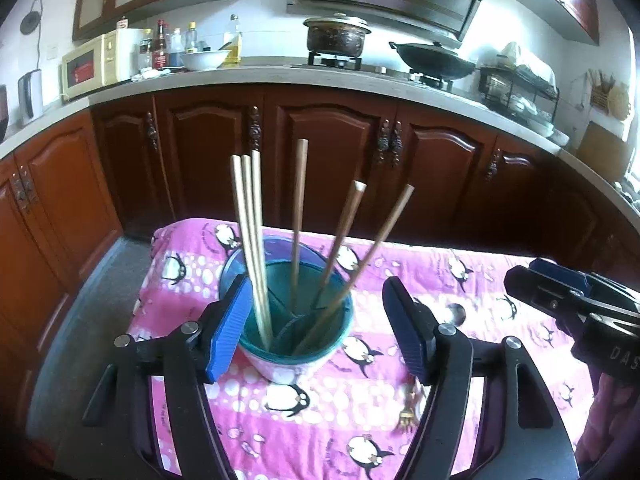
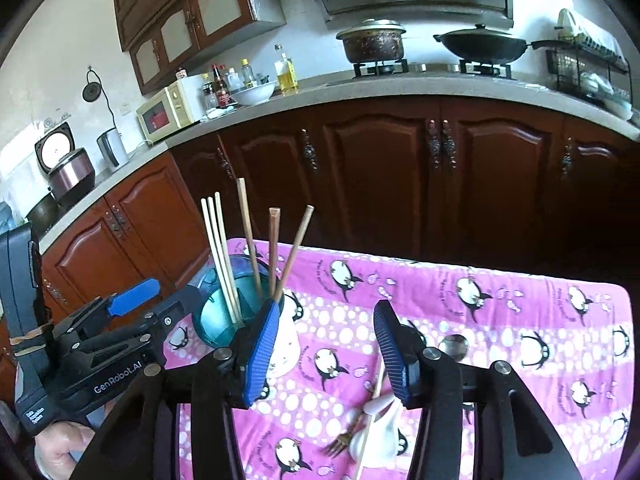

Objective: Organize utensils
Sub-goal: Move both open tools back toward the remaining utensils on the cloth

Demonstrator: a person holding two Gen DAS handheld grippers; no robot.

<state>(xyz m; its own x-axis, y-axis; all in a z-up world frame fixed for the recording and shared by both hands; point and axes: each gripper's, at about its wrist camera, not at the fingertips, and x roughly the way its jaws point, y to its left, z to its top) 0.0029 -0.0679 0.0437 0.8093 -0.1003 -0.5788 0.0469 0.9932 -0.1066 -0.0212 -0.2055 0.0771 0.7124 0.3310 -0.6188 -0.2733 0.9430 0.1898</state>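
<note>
The pink penguin cloth [image 2: 500, 312] covered the table. The teal holder cup [image 1: 296, 344] stood on it with six chopsticks [image 1: 298, 216] pointing up. The fork [image 2: 340, 442], one loose chopstick [image 2: 370, 420] and a spoon [image 2: 454, 346] lay flat, closest to the right gripper [image 2: 328, 354], the chopstick running long-ways between its fingers. Both the right gripper and the left gripper [image 1: 320, 328] were spread apart, holding nothing.

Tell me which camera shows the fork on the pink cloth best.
The right wrist view: the fork lies with its tines clear beside a white spoon. The left wrist view catches only the fork, blurred, by the right finger.
</note>
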